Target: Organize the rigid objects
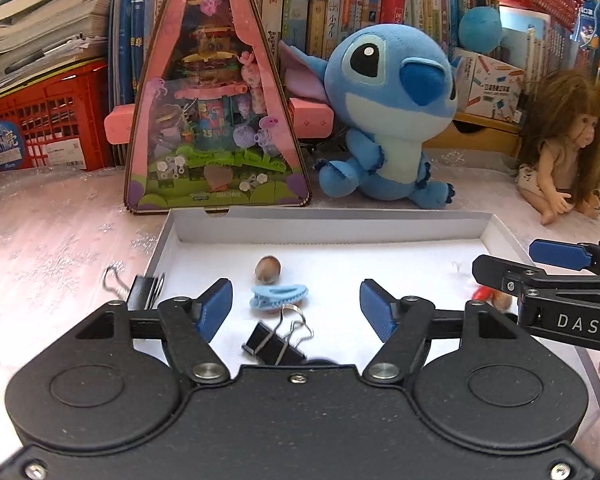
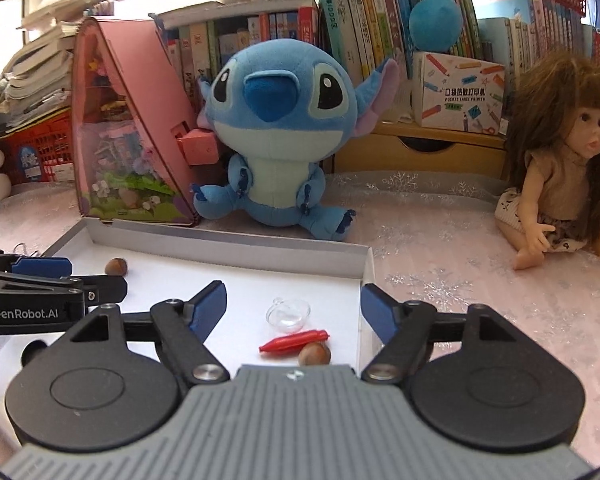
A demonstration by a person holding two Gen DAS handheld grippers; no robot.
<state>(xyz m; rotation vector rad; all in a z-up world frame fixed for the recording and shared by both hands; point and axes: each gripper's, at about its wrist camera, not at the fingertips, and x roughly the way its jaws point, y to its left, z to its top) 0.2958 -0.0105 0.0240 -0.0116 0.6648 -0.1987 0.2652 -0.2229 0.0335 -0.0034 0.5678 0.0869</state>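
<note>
Right now, at the far left, a black binder clip [image 1: 144,290] sits at the left wall of the shallow white box [image 1: 324,222], its wire handle hanging out over the pale tablecloth [image 1: 52,240]. My left gripper [image 1: 296,310] hovers over the box floor with its blue pads spread apart and nothing pressed between them; in the gap below lie a light blue hair clip [image 1: 279,297] and, nearer to me, a second black binder clip [image 1: 274,346], with a brown hazelnut [image 1: 268,270] just beyond the hair clip. Further right, my right gripper [image 2: 294,306] also stands wide and empty over the box's right end, where a small clear plastic dome [image 2: 288,314] lies, then a red pepper-shaped piece [image 2: 294,342] and another hazelnut [image 2: 314,354] touching it, close to the right wall. Behind the box stand a pink triangular toy package [image 1: 216,92] and a blue plush [image 1: 388,112], and a long-haired doll [image 2: 556,168] sits at the far right.
</note>
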